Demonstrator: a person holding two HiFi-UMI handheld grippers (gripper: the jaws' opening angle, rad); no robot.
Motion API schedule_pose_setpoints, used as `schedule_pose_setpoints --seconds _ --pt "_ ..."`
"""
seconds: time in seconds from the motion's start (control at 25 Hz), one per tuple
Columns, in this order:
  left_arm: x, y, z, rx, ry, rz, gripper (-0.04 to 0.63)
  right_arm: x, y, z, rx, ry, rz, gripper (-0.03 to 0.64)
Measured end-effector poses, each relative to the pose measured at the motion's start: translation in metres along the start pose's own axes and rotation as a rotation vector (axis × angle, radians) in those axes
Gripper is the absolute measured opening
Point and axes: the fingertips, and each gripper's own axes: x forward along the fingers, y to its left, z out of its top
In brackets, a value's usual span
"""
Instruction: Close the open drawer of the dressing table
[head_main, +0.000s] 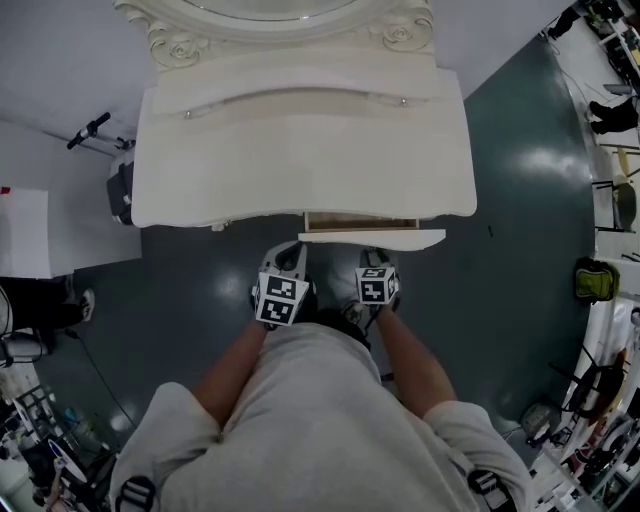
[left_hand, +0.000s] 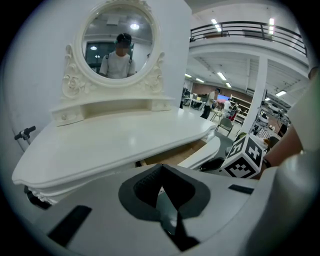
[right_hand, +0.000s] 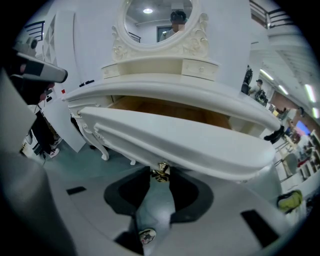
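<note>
Right gripper (right_hand: 160, 181): your jaws clamp the brass knob (right_hand: 160, 171) on the drawer front.
Left gripper (left_hand: 161, 175): your jaws are together, just left of the drawer.
Drawer (head_main: 372, 238): partly out under the table (head_main: 300, 150).
Around: oval mirror (left_hand: 117, 42) behind.

Lab hall: mezzanine railing (left_hand: 240, 27), ceiling lights (left_hand: 222, 76)

One dressing table (head_main: 300, 150), one open drawer (head_main: 372, 238), one round mirror (left_hand: 117, 42), one brass knob (right_hand: 160, 174), two tongs (head_main: 287, 250) (head_main: 376, 258)
</note>
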Motion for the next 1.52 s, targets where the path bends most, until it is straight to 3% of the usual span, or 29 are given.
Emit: schedule_pose_setpoints --seconds 1.52 --pt "0.038 0.022 0.032 0.094 0.012 -0.087 0.007 0.017 -0.009 0.023 0.015 -0.011 -0.040 0.133"
